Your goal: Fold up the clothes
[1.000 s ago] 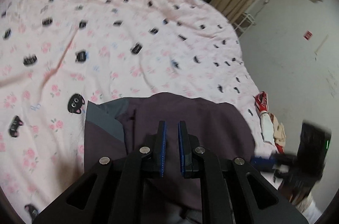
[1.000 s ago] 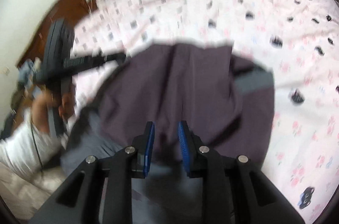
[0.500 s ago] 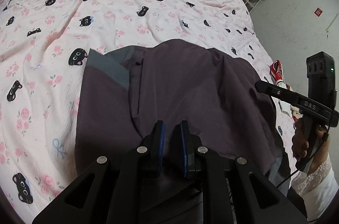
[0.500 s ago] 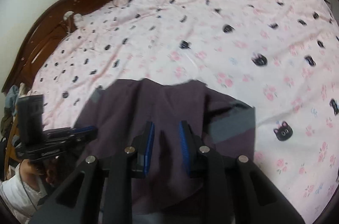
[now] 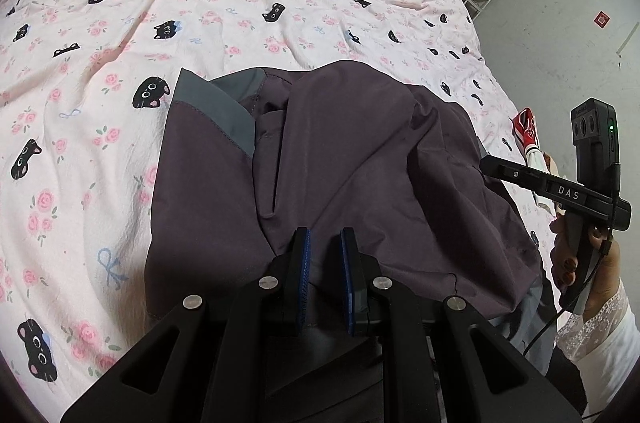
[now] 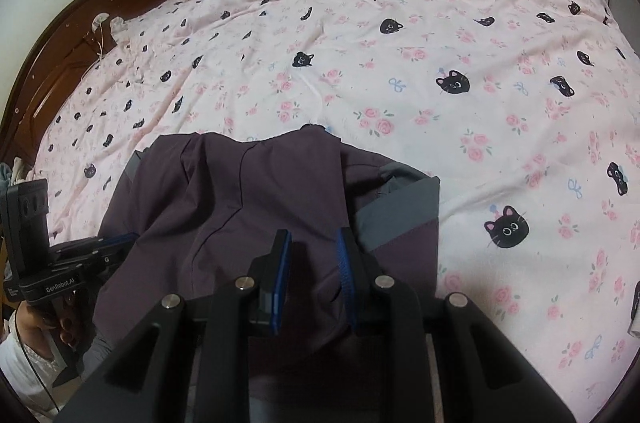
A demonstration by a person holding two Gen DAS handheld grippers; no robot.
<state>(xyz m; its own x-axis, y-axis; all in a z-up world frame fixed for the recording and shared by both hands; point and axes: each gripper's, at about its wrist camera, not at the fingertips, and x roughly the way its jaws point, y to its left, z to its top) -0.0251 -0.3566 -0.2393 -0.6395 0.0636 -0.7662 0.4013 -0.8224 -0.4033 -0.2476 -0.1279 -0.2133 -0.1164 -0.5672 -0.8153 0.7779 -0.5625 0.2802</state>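
Item: one dark purple garment (image 5: 352, 159) with grey panels, lying rumpled and only loosely doubled over at the near edge of the bed (image 5: 248, 7); folding judged barely begun, edges unaligned. Left tongs (image 5: 325, 243) and right tongs (image 6: 314, 243) each stand narrowly parted over the cloth; whether either pinches it cannot be told.

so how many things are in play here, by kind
garment: 1, dark purple with grey panels, lying rumpled on the bed
bedcover: 1, pink with cats and roses
tongs: 2, left tongs and right tongs, both with garment cloth between the pads
total: 4
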